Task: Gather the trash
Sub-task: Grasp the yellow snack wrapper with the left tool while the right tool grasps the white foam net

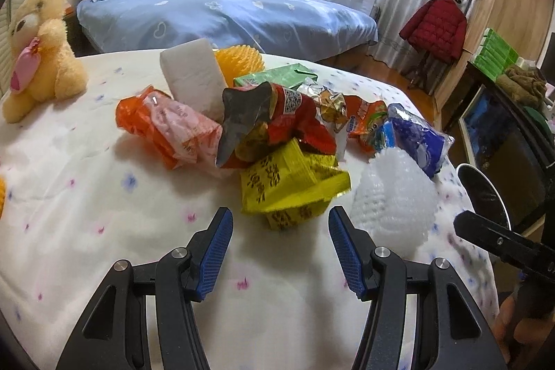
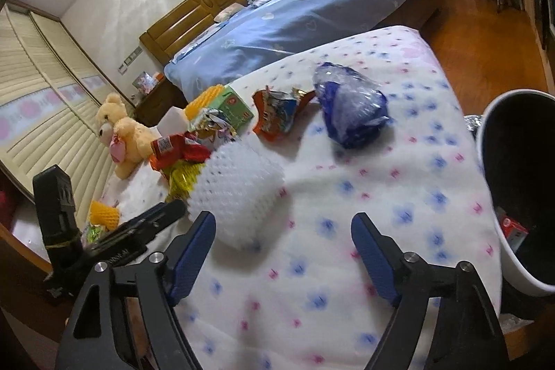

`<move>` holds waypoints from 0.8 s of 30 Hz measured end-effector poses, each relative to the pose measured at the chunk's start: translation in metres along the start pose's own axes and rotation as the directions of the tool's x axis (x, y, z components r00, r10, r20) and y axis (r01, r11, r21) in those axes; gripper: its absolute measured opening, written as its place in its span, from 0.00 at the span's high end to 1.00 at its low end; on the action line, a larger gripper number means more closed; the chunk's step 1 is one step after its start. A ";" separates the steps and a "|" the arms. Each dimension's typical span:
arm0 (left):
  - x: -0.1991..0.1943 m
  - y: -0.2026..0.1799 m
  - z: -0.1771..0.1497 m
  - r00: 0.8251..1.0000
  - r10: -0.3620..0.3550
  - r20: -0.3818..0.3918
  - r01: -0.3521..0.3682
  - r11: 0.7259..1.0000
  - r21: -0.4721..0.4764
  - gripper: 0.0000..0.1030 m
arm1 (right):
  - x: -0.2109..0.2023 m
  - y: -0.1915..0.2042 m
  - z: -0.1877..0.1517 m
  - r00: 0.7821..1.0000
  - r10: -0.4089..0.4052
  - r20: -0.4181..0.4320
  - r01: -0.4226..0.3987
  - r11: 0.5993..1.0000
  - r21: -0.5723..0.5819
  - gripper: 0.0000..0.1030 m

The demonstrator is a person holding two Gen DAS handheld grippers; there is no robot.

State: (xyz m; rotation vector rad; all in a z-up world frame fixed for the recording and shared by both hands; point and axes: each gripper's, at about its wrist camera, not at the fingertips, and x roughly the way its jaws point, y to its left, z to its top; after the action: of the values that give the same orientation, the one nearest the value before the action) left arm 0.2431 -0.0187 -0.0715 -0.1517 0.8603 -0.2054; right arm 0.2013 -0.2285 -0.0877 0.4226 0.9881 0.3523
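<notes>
A heap of trash lies on the white flowered bed cover. In the left wrist view my left gripper is open and empty, just short of a yellow wrapper. Behind it lie a red snack bag, an orange-pink bag, a white foam block, a blue bag and white foam netting. In the right wrist view my right gripper is open and empty, with the foam netting by its left finger. The blue bag lies farther off. A white trash bin stands at the right.
A yellow teddy bear sits at the cover's far left. A blue-covered bed lies beyond. A red jacket hangs on a rack at the right, near a dark cabinet. Wooden floor shows past the bed's edge.
</notes>
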 end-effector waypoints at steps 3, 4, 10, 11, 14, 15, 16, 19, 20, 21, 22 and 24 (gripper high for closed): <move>0.004 0.001 0.003 1.000 -0.005 0.006 0.005 1.000 0.005 0.45 | 0.010 0.007 0.005 1.000 0.021 -0.011 -0.021 1.000 -0.005 0.26; 0.006 0.003 0.004 1.000 -0.007 0.008 0.007 1.000 0.005 0.45 | 0.015 0.010 0.006 0.999 0.031 -0.020 -0.031 0.999 -0.009 0.27; 0.016 0.006 0.005 0.999 -0.034 -0.006 0.034 0.999 -0.002 0.63 | 0.042 0.019 0.009 0.996 0.059 -0.066 -0.061 0.998 -0.019 0.54; 0.018 0.005 0.006 0.999 -0.038 -0.011 0.038 0.999 0.002 0.67 | 0.044 0.018 0.008 0.995 0.065 -0.071 -0.067 0.998 -0.016 0.66; 0.021 0.003 0.008 0.999 -0.050 -0.012 0.050 0.999 0.018 0.79 | 0.044 0.020 0.006 0.995 0.074 -0.070 -0.076 0.997 -0.029 0.81; 0.021 0.002 0.008 0.999 -0.053 -0.009 0.053 0.998 0.022 0.82 | 0.041 0.021 0.005 0.995 0.075 -0.066 -0.078 0.996 -0.040 0.85; 0.021 0.001 0.008 0.998 -0.057 -0.005 0.058 0.998 0.027 0.86 | 0.039 0.021 0.004 0.995 0.076 -0.062 -0.079 0.996 -0.049 0.85; 0.018 0.000 0.007 0.998 -0.056 0.007 0.056 0.998 0.033 0.91 | 0.031 0.020 0.001 0.995 0.084 -0.057 -0.087 0.995 -0.056 0.87; 0.016 0.000 0.006 0.998 -0.055 0.015 0.055 0.998 0.034 0.91 | 0.028 0.019 -0.001 0.995 0.083 -0.055 -0.086 0.995 -0.057 0.87; 0.013 0.000 0.005 0.998 -0.055 0.024 0.054 0.998 0.036 0.92 | 0.024 0.017 -0.003 0.995 0.083 -0.053 -0.086 0.995 -0.056 0.88; 0.011 0.000 0.003 0.998 -0.053 0.031 0.052 0.998 0.039 0.95 | 0.022 0.015 -0.004 0.995 0.083 -0.052 -0.086 0.995 -0.054 0.88; 0.006 -0.001 -0.001 0.998 -0.053 0.039 0.051 0.998 0.044 0.97 | 0.014 0.010 -0.008 0.996 0.082 -0.047 -0.084 0.995 -0.048 0.88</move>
State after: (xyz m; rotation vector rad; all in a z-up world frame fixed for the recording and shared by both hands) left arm 0.2460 -0.0210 -0.0766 -0.1376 0.8117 -0.2684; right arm 0.2008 -0.2117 -0.0970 0.4126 1.0054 0.4626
